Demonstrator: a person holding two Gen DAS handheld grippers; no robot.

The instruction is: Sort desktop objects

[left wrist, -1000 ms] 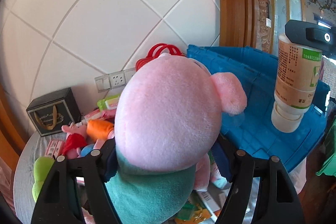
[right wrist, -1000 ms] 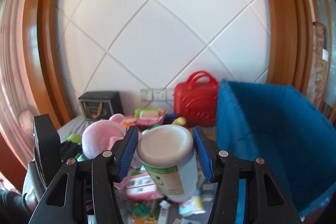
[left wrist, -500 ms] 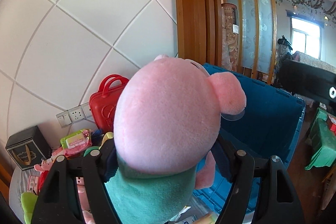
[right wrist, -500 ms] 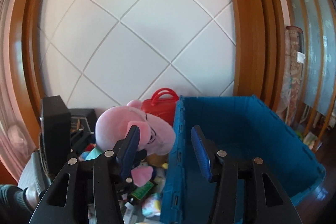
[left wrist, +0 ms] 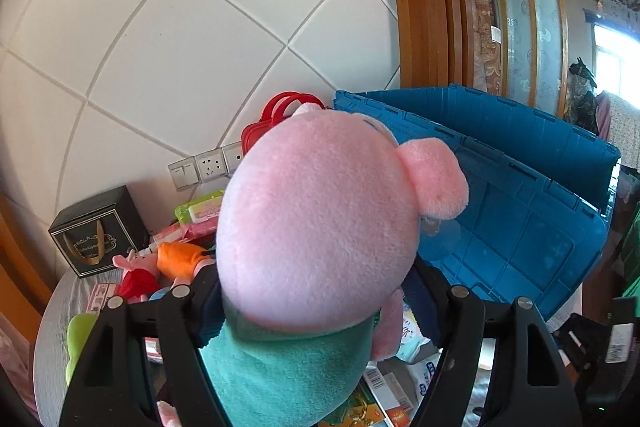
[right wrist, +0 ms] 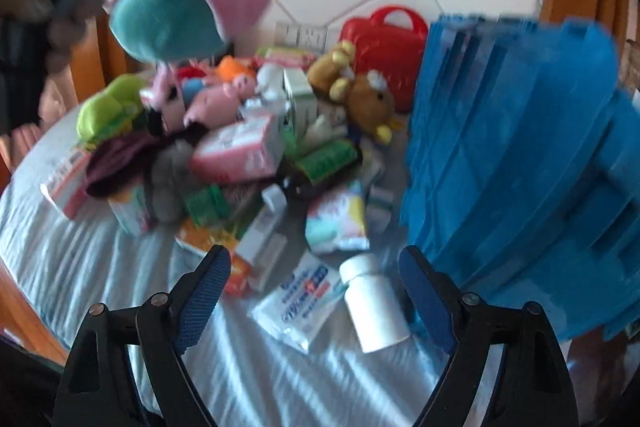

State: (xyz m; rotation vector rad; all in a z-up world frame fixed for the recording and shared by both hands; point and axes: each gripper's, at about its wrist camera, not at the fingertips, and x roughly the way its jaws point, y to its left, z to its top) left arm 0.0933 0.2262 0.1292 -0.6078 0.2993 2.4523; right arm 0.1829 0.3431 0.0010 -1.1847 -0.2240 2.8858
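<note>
My left gripper (left wrist: 316, 291) is shut on a pink pig plush (left wrist: 320, 219) with a teal body, held up beside the open blue crate (left wrist: 520, 211). The plush fills the left wrist view and hides the fingertips. In the right wrist view the same plush (right wrist: 172, 7) hangs blurred at the upper left. My right gripper (right wrist: 314, 263) is low over the table, its jaws opening and nothing gripped. A white bottle (right wrist: 374, 307) lies on the grey cloth between its fingers, untouched. The crate's outer wall (right wrist: 520, 155) stands just right of it.
A heap of plush toys, boxes and packets (right wrist: 240, 147) covers the table's middle, with a brown bear (right wrist: 370, 103) and a red case (right wrist: 384, 55) behind. A wipes pack (right wrist: 300, 307) lies by the bottle. A black gift box (left wrist: 98, 231) and sockets (left wrist: 208, 165) are at the wall.
The right gripper held a white-capped bottle a second ago, was empty over the crate half a second ago, and has dropped low to the table with wider jaws. The left gripper still holds the plush.
</note>
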